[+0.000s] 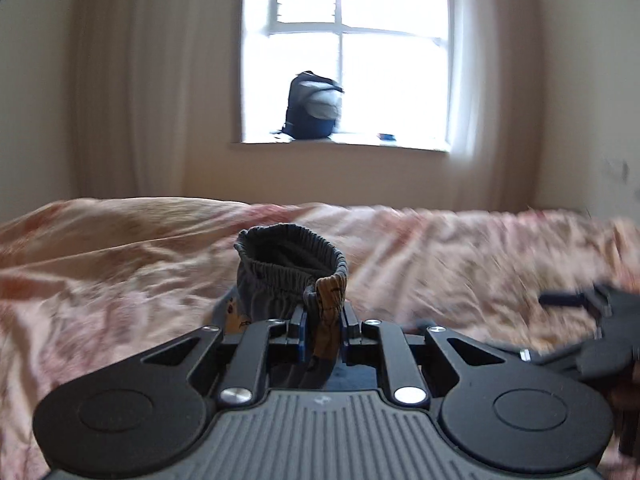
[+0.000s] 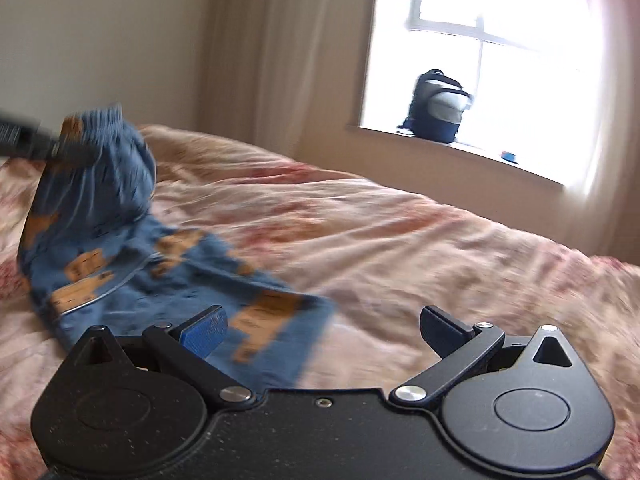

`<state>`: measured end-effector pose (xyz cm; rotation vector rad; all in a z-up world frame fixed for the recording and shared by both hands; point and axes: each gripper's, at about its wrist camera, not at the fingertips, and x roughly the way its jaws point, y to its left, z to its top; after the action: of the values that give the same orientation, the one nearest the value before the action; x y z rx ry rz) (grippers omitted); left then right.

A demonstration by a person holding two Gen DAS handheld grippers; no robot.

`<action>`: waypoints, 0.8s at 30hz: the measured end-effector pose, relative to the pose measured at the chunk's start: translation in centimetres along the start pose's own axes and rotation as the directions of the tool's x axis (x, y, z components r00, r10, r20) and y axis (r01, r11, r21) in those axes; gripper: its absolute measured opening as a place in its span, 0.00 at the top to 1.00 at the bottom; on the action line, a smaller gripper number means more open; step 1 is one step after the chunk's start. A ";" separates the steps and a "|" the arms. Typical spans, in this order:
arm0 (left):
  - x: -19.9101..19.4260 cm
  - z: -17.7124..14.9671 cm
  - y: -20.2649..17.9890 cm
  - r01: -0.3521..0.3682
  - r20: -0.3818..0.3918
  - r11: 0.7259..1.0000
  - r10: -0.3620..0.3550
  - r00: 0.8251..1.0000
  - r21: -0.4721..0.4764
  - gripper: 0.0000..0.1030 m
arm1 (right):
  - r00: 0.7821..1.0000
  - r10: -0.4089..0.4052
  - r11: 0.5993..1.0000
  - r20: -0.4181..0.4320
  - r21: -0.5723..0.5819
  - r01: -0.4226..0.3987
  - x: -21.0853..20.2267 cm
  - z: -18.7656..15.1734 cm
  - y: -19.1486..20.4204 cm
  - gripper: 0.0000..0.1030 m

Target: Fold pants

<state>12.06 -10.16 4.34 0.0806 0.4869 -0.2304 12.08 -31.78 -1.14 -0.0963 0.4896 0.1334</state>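
Note:
The pants [image 2: 120, 240] are small, blue, with orange animal prints. In the right wrist view they trail from the lifted waist at upper left down across the bed toward my right gripper. My left gripper [image 1: 323, 330] is shut on the waist: the elastic waistband [image 1: 290, 256] stands up as a ring just past its fingers, a fold of orange print pinched between the pads. That gripper shows blurred at the left edge [image 2: 36, 140] of the right wrist view. My right gripper [image 2: 322, 330] is open, nothing between its fingers; one pant leg lies under its left finger [image 2: 204, 334].
The bed [image 2: 400, 240] has a rumpled pink and cream floral cover. Behind it a wall, pale curtains and a bright window [image 1: 352, 52]. A dark backpack [image 1: 314, 106] stands on the sill. The right gripper shows blurred at the right edge [image 1: 592, 320] of the left wrist view.

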 end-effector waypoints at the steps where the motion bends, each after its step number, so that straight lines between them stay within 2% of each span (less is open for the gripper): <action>1: 0.5 -0.5 -1.3 0.016 -0.014 0.999 -0.015 1.000 0.035 0.84 | 1.000 -0.006 1.000 -0.003 0.018 0.006 0.0 -0.2 -1.0 0.01; 5: 2.7 -3.5 -6.1 0.032 -0.087 0.989 -0.019 0.996 0.142 0.83 | 0.999 -0.038 0.996 -0.023 0.080 0.040 0.0 -1.3 -4.2 0.01; 9: 4.6 -6.8 -7.6 0.022 -0.150 0.976 0.012 0.989 0.217 0.79 | 0.998 -0.010 0.992 -0.063 0.122 0.017 0.1 -2.8 -5.3 0.01; 11: 4.2 -7.7 -7.9 0.014 -0.139 0.966 0.022 0.990 0.257 0.69 | 0.997 0.030 0.991 -0.075 0.133 -0.019 0.3 -3.2 -5.3 0.01; 13: 3.2 -8.0 -8.1 0.007 -0.109 0.954 0.028 0.994 0.301 0.43 | 0.993 0.089 0.986 -0.074 0.145 -0.078 0.7 -3.1 -5.1 0.01; 15: 2.1 -8.0 -8.3 -0.021 -0.078 0.946 0.049 0.996 0.323 0.40 | 0.985 0.160 0.976 -0.063 0.163 -0.148 1.1 -2.2 -4.8 0.01; 17: 1.8 -8.0 -8.2 -0.038 -0.071 0.943 0.065 0.995 0.331 0.40 | 0.968 0.246 0.956 -0.057 0.176 -0.232 1.9 -1.1 -4.3 0.01; 21: 1.8 -8.4 -7.7 -0.048 -0.092 0.943 0.082 0.992 0.329 0.42 | 0.908 0.410 0.903 -0.090 0.181 -0.390 3.7 0.6 -2.1 0.01; 23: 1.5 -8.4 -7.2 -0.038 -0.092 0.950 0.070 0.993 0.311 0.45 | 0.883 0.457 0.880 -0.105 0.201 -0.431 4.7 1.0 -1.2 0.01; 24: 1.5 -8.4 -7.1 -0.029 -0.095 0.951 0.061 0.994 0.307 0.50 | 0.878 0.466 0.872 -0.105 0.219 -0.437 5.2 1.1 -1.0 0.01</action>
<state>7.80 -16.28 -3.89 0.4078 0.5489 -0.2566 17.28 -32.13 -2.56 0.2012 0.6734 0.5445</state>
